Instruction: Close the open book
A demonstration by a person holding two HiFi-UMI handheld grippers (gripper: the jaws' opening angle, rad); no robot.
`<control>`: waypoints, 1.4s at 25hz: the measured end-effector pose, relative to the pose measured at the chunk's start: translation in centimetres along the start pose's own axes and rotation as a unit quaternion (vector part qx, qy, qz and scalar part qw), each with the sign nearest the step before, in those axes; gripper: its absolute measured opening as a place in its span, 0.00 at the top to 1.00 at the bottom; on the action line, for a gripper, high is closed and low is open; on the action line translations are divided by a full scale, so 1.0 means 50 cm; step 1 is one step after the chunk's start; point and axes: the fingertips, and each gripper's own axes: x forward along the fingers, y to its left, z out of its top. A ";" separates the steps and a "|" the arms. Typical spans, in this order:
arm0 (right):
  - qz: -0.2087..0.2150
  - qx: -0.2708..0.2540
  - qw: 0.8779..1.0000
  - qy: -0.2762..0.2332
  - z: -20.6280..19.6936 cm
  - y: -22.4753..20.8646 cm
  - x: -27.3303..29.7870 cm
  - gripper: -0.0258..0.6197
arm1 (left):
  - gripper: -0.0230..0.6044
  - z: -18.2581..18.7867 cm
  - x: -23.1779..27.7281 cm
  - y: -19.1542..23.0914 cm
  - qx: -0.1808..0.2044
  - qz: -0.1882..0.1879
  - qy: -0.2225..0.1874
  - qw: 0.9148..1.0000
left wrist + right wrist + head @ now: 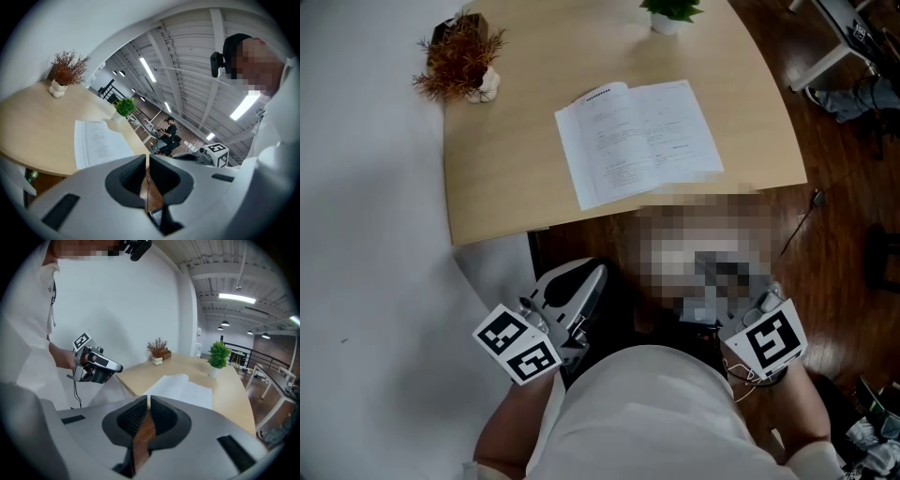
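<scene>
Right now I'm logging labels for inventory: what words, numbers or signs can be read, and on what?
Book: printed lines, too small to read.
Left cube, right cube: black square marker patterns, no words.
Nothing else readable.

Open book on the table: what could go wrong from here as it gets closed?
1. The open book lies close to the table's near edge; a push while flipping could slide it off.
2. The left gripper and right gripper are both shut; catching thin pages may lift only a few sheets.
</scene>
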 end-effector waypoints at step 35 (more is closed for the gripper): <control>0.015 -0.074 0.996 -0.039 0.109 -0.110 0.074 0.96 | 0.97 0.084 0.067 0.030 0.002 0.063 -0.042 0.997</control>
